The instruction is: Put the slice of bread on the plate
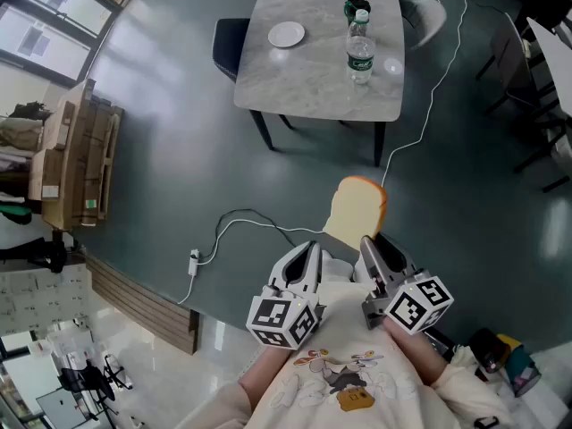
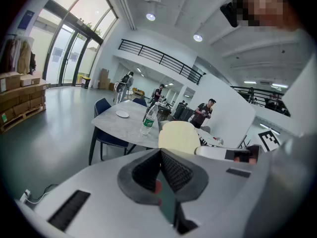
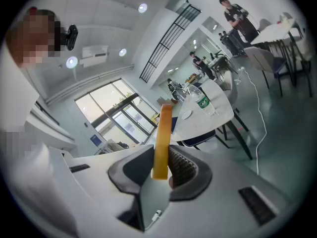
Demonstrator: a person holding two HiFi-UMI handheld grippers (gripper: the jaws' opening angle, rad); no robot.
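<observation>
Bread slice (image 1: pixel 356 209) is pinched by its lower edge between the right gripper's (image 1: pixel 375 247) 2 jaws and held upright, well short of the table (image 1: pixel 304 83), presumably ready for carrying to the plate (image 1: pixel 287 34) on that table. Left gripper (image 1: pixel 309 252) is closed on nothing, idle, also short of the table.

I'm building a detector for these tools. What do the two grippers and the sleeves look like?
Both the left gripper and right gripper have white wedge-shaped shells, dark grey ribbed pads and a cube of black-and-white square markers. The sleeves are cream; the top bears a cartoon print.
</observation>
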